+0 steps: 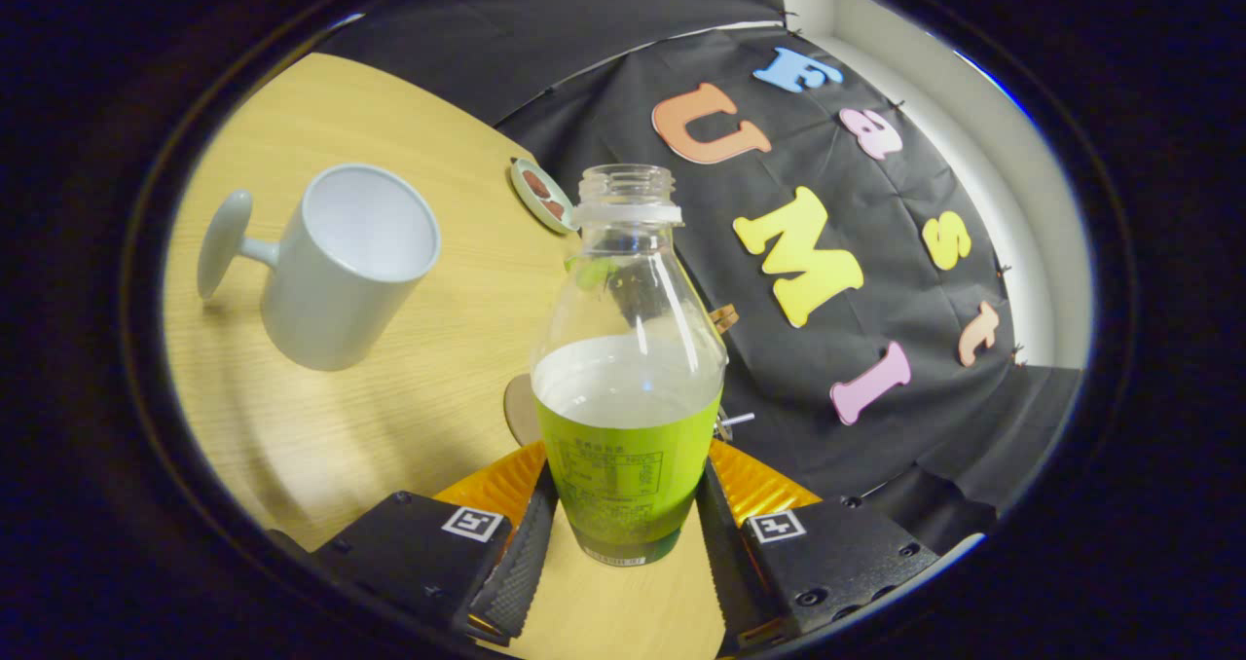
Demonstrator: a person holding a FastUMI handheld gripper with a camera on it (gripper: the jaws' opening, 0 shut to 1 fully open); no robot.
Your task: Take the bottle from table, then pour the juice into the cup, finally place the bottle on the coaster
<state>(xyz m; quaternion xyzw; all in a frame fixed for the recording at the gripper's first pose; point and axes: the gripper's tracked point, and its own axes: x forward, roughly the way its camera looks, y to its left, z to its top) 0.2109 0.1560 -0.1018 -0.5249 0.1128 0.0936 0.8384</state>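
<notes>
Bottle (628, 368) count is one: a clear plastic bottle with no cap on its open neck and a green label round its lower half, a whitish liquid line showing about halfway up. It stands between the two black ribbed fingers (521, 553) of the gripper (623, 543), both pads pressed against the labelled sides, so the gripper is closed on it at bottle width. From the fingertips the bottle rises toward twelve o'clock, its mouth well beyond them. One cup (346, 266) is in sight, a pale grey-white mug with a round knobbed handle sticking out to its nine o'clock side; it sits on the wooden table (419, 417) at about ten o'clock from the bottle, well apart from it, and looks tilted in the fisheye, its open mouth showing an empty white inside. One small round coaster (540, 195) with a brown pattern lies near the table's far edge, at about eleven o'clock from the bottle's neck, just beside it in the picture. A brown rounded shape peeks out by the bottle's lower side at nine o'clock; what it is cannot be told. Whether the bottle's base touches the table cannot be told.
</notes>
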